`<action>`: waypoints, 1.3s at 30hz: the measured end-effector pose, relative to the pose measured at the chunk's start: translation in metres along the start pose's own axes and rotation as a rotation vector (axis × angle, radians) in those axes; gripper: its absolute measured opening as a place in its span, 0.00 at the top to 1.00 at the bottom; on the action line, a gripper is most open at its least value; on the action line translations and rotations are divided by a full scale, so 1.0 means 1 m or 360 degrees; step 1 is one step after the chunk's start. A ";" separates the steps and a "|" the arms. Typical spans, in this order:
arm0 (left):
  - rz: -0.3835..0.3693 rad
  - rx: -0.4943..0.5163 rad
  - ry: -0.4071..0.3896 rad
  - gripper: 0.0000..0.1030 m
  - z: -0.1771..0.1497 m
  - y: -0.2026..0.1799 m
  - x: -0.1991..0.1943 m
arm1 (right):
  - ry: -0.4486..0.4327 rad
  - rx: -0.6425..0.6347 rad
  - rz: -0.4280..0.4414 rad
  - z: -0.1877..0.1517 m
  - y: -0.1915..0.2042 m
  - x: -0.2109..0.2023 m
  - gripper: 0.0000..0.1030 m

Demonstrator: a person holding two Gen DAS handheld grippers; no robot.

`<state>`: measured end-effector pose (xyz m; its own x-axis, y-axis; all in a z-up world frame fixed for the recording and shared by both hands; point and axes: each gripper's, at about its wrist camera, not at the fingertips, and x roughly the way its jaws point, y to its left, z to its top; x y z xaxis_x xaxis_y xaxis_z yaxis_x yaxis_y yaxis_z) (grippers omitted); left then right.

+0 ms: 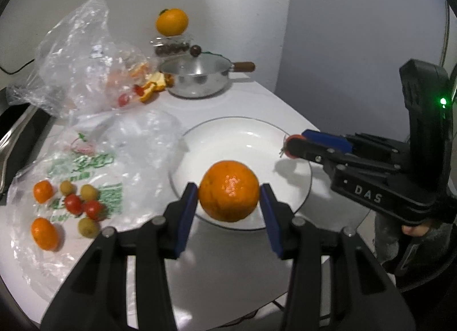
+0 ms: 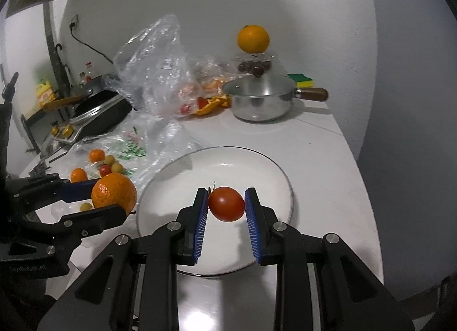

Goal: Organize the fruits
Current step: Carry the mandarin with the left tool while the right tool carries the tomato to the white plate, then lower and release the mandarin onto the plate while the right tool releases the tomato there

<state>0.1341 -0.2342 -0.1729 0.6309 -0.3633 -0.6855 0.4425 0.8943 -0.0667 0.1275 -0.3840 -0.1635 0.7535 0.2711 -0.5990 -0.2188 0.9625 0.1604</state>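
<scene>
The left gripper (image 1: 229, 199) is clamped on an orange (image 1: 229, 190), its blue pads pressed against the fruit's two sides, and holds it in the air over the near-left rim of a white plate (image 1: 228, 137). The right gripper (image 2: 226, 204) is closed on a cherry tomato (image 2: 226, 203), held between its blue ribbed pads above the plate's bare centre; in the left wrist view the tomato (image 1: 291, 146) shows only as a red patch at the tip of that gripper, over the plate's right rim. To the left of the plate, a flattened plastic bag with green print (image 1: 85, 171) lies on the white table (image 1: 257, 97), and on it rest two small oranges (image 1: 43, 191), two more cherry tomatoes (image 1: 73, 204) and a few small yellow-green fruits (image 1: 89, 191), all close together. Behind them stands a crumpled clear bag (image 1: 77, 54) with orange peel (image 1: 152, 85) at its mouth. Farther back sits a steel saucepan with a wooden handle (image 1: 197, 80), and behind it another orange (image 1: 172, 21) rests on top of a clear container of dark round fruits (image 1: 171, 47).
</scene>
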 end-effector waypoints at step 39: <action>-0.0036 -0.0005 0.0180 0.52 0.001 -0.028 0.040 | 0.0130 -0.0028 0.0051 -0.014 -0.014 0.013 0.72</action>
<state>0.1474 -0.2740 -0.1974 0.5446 -0.3519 -0.7613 0.4539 0.8870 -0.0852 0.1322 -0.3936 -0.1844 0.6928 0.2996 -0.6559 -0.2535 0.9527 0.1674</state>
